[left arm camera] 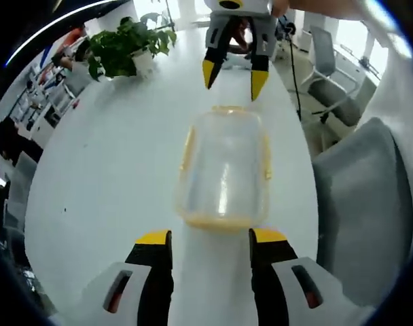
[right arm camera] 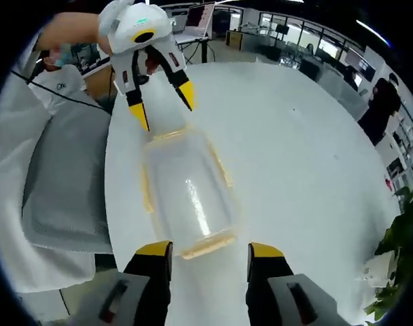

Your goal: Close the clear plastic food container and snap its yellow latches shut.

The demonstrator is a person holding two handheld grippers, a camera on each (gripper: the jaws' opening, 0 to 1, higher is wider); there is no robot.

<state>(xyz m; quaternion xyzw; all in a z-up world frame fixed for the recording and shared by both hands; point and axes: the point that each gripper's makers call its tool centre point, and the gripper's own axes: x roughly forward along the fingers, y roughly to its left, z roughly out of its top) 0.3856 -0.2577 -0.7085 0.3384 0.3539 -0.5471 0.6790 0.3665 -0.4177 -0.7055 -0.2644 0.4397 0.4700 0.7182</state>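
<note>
**Clear container lies between 2 open claws on the white table**

In the left gripper view, the left gripper [left arm camera: 211, 236] rises from the bottom edge with its 2 yellow-tipped jaws spread apart and nothing between them. Just beyond the tips, the clear plastic container [left arm camera: 225, 170] rests on the white table [left arm camera: 111, 176], its lid on top and its long side running away from the camera. Yellow latches [left arm camera: 266, 157] show along its edges: 1 at each long side and 1 at each short end. Whether any latch is snapped down cannot be told. On the far side of the container, the right gripper [left arm camera: 230, 76] points toward it, jaws released and holding nothing, tips near the far end but apart from it.

A potted plant [left arm camera: 128, 46] stands on the table well away, toward the upper left. A grey chair [left arm camera: 359, 204] sits beside the table at the right.

In the right gripper view, the right gripper [right arm camera: 210, 250] shows its jaws spread wide, with the container [right arm camera: 186, 197] just ahead, the near end close to the tips. The left gripper [right arm camera: 163, 102] faces it from the far end, open, its tips just at the container's far edge. A grey chair [right arm camera: 64, 183] stands at the table's left edge.
</note>
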